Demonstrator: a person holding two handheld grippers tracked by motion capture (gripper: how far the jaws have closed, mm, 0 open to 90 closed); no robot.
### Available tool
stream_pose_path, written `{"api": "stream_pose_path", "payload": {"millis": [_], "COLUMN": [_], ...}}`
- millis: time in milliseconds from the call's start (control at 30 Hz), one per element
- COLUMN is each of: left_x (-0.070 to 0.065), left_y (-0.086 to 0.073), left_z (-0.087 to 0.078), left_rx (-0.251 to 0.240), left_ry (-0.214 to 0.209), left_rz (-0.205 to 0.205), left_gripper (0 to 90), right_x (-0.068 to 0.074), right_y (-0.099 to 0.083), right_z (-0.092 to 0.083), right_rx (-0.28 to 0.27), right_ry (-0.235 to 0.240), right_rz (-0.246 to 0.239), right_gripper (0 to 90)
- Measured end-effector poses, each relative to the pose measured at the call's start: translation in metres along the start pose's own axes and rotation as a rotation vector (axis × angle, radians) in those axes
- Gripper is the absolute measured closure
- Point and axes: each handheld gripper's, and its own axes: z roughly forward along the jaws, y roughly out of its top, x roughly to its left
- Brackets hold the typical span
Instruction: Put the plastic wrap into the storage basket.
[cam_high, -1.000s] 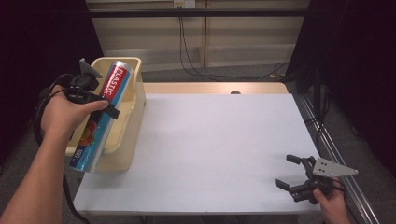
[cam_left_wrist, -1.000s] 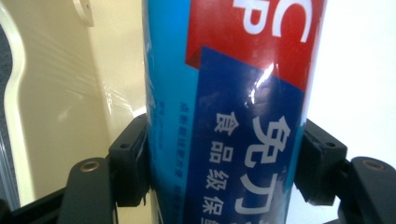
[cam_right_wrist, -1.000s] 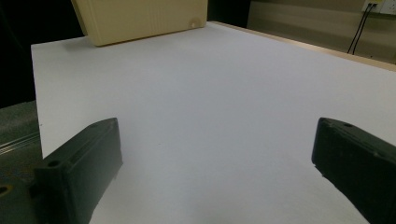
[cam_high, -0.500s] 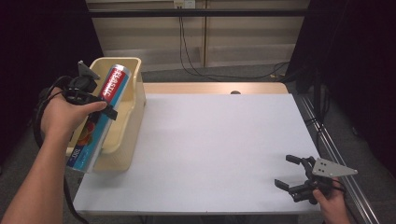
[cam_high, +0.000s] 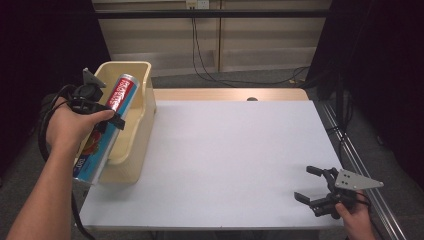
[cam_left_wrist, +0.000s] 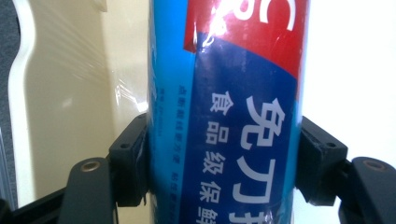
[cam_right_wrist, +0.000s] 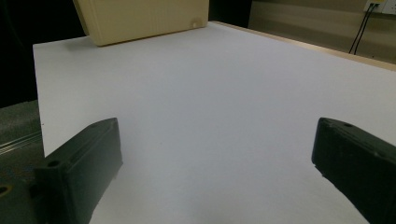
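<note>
A long blue and red plastic-wrap box (cam_high: 107, 125) hangs tilted over the cream bin (cam_high: 136, 125) at the table's left edge. Its far end points into the bin and its near end sticks out toward the person. My left gripper (cam_high: 107, 116) is shut on the box around its middle. In the left gripper view both black pads (cam_left_wrist: 133, 161) press the sides of the box (cam_left_wrist: 224, 112). My right gripper (cam_high: 307, 184) rests near the table's front right corner, open, with nothing between its jaws. In the right gripper view its fingers (cam_right_wrist: 81, 172) frame bare white table.
The white table top (cam_high: 235, 150) stretches between the bin and the right gripper. The cream bin (cam_right_wrist: 140, 18) stands far off in the right gripper view. Cables (cam_high: 210, 60) hang along the wall behind the table, and a metal rail (cam_high: 360, 165) runs along its right side.
The left hand has shifted the box slightly, with its near end a little lower and farther out past the bin. The right gripper has stayed in place.
</note>
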Motion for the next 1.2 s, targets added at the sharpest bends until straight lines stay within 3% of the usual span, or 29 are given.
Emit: {"api": "stream_pose_path", "payload": {"millis": [433, 1200], "left_x": [0.003, 0.006], "left_y": [-0.001, -0.003], "left_z": [0.012, 0.020], "left_rx": [0.051, 0.069], "left_ry": [0.002, 0.012], "left_rz": [-0.022, -0.072], "left_gripper": [32.1, 32.0], "right_x": [0.000, 0.001], "right_y": [0.000, 0.000], "right_z": [0.001, 0.003], "right_rx": [0.006, 0.010], "right_ry": [0.002, 0.006], "right_rz": [0.000, -0.006], "right_gripper": [1.5, 1.5]}}
